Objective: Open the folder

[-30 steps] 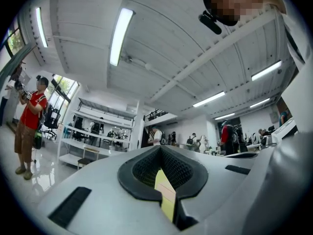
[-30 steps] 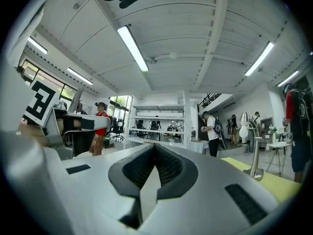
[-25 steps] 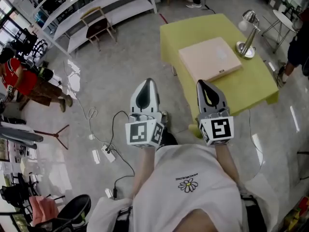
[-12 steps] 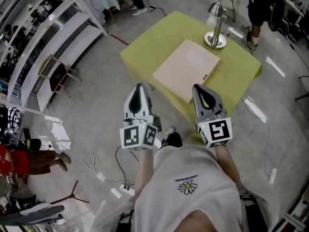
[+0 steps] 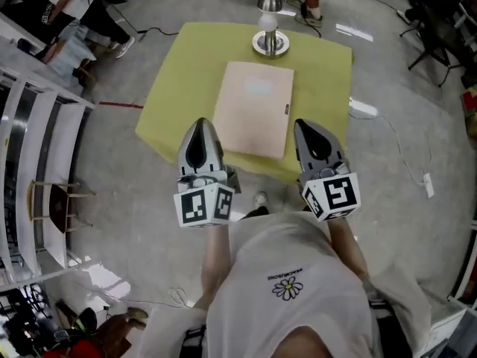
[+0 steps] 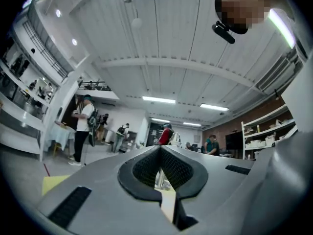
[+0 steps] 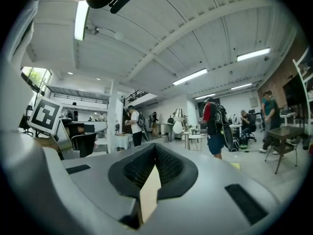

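The folder (image 5: pixel 253 109) lay closed on the desk (image 5: pixel 175 73), untouched — the left gripper (image 5: pixel 200 124) and right gripper (image 5: pixel 310 127) hung before its near edge, jaws shut and empty, so the whole opening was left to do.

Bright, even indoor light from ceiling strip lights (image 7: pixel 190 76); floor glare; strong fisheye bending, dark corners.

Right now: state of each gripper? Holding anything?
Left gripper: jaws shut, holding nothing.
Right gripper: jaws shut, holding nothing.
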`<state>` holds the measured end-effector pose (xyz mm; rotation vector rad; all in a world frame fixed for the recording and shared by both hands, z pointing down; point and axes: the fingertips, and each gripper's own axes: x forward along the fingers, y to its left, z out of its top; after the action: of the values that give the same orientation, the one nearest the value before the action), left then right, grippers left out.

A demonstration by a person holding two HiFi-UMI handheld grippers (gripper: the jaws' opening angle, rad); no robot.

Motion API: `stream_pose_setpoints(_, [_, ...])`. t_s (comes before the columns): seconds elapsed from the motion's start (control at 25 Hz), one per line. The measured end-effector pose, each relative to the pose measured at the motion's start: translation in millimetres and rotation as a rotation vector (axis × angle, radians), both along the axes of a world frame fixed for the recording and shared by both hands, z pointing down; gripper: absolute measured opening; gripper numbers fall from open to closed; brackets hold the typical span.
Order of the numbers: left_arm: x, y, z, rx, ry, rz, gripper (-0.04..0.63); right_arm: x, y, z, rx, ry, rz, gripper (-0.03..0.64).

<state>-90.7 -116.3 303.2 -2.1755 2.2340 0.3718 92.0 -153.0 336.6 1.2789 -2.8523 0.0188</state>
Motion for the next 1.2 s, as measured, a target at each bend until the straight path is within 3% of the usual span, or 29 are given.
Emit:
stream_pose_setpoints(0.2, [1, -18, 3, 0.022, -0.027, 0.110, 0.014, 1, 6, 11, -0.048, 0.027, 0.091, 0.012])
stream_pose_setpoints(0.36, [7, -32, 24, -0.007, 0.010, 0.179, 0.014, -8, 7, 17, -0.061, 0.042, 0.044, 0.012])
stream_pose_setpoints(0.56, [15, -32, 25, -0.013, 0.006, 0.194, 0.014, -12, 5, 12, -0.068, -0.017, 0.027, 0.014])
stream_pose_setpoints(0.68, [15, -31, 24, -0.003, 0.007, 0.159, 0.014, -9, 6, 12, -0.089, -0.047, 0.011, 0.012])
stream_pose_setpoints(0.92, [13, -15, 38, -0.027, 0.204, 0.144, 0.014, 2, 9, 24, -0.125, -0.064, 0.002, 0.014])
stream_pose_setpoints(1.08, [10, -2, 58, -0.047, 0.229, 0.109, 0.014, 15, 7, 22, -0.084, -0.107, 0.009, 0.012])
stream_pose_setpoints(1.2, [-1, 1, 79, -0.079, 0.340, 0.087, 0.015, 8, 13, 31, -0.076, -0.093, 0.018, 0.014])
